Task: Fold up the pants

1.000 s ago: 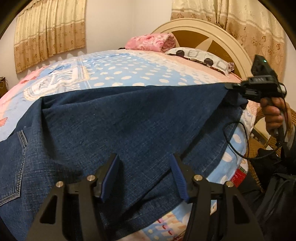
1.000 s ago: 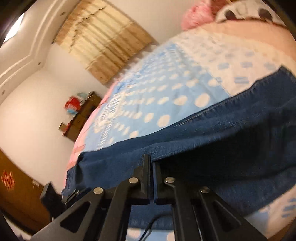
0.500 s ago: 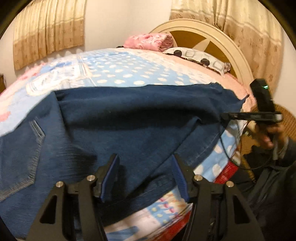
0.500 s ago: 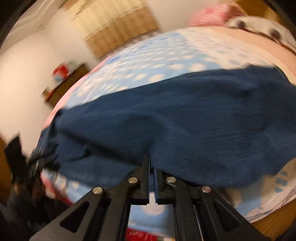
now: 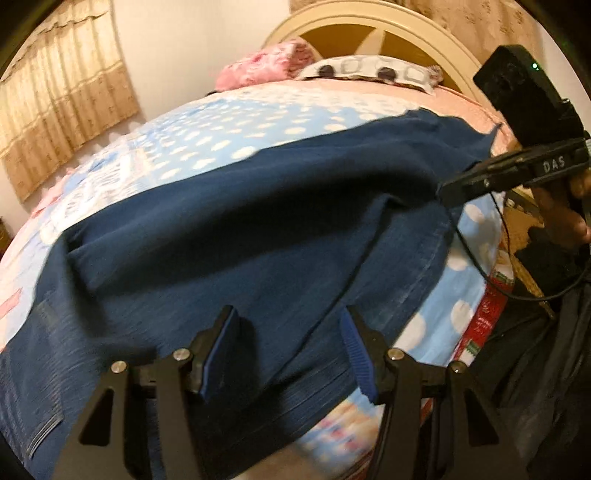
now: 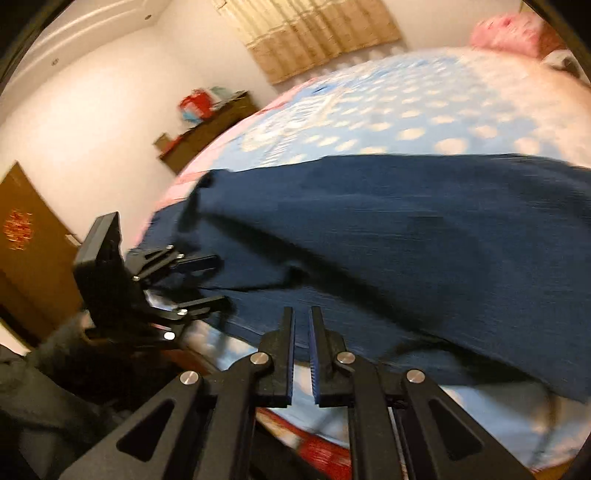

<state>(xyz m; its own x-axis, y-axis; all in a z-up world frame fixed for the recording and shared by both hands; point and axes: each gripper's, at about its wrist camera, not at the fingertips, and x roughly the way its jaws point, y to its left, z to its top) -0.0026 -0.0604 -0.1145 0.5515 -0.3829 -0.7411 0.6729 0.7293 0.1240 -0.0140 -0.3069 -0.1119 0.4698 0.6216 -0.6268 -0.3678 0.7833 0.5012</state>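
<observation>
1. since earlier frame, right gripper (image 6: 303, 354) jaws have been parting slightly, now sitting a slit apart, nothing between.
2. left gripper (image 5: 288, 347) is hovering w/ jaws released, empty.
3. pants (image 5: 258, 236) are lying spread across bed (image 5: 229, 122).

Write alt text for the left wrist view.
Dark blue jeans lie spread across a bed with a blue polka-dot cover. The left gripper hovers open over their near edge, while the right gripper reaches in at the right. A headboard and pillows lie beyond.
</observation>
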